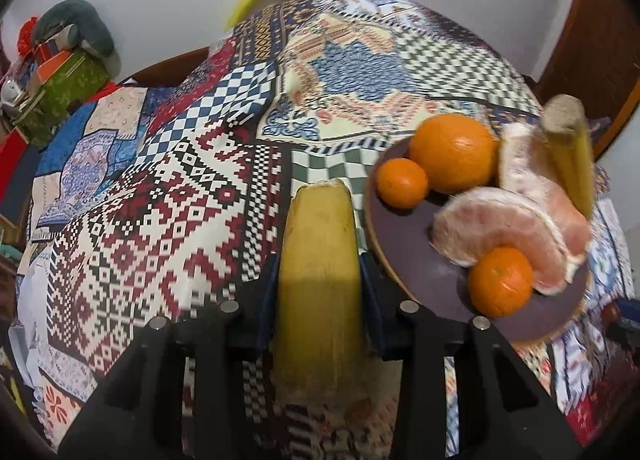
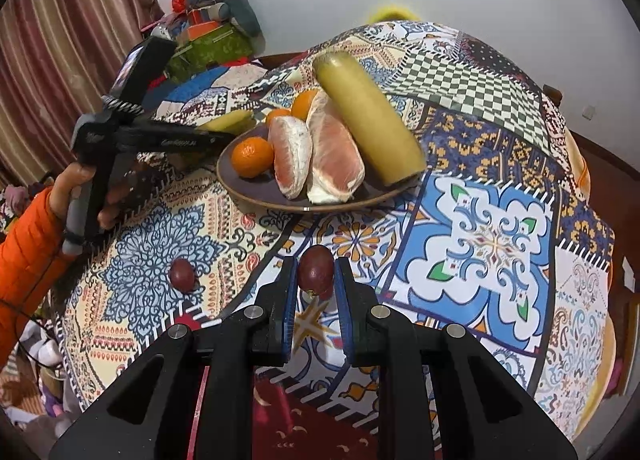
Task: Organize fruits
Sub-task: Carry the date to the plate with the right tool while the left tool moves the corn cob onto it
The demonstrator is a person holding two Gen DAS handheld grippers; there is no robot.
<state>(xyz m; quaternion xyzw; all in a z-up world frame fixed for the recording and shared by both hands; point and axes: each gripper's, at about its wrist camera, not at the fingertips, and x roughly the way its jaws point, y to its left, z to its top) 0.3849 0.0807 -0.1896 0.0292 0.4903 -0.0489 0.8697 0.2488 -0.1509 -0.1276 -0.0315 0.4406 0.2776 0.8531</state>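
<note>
My left gripper [image 1: 318,280] clamps a yellow cane piece [image 1: 318,260] between narrowly parted jaws, just left of the plate [image 1: 416,260]. My right gripper [image 2: 316,280] pinches a dark red grape [image 2: 316,269] at its tips, near fully closed. The plate holds 3 oranges, 2 pomelo wedges [image 2: 320,156] and another cane [image 2: 368,116]. A 2nd grape [image 2: 182,269] lies on the cloth [image 2: 496,236].
</note>
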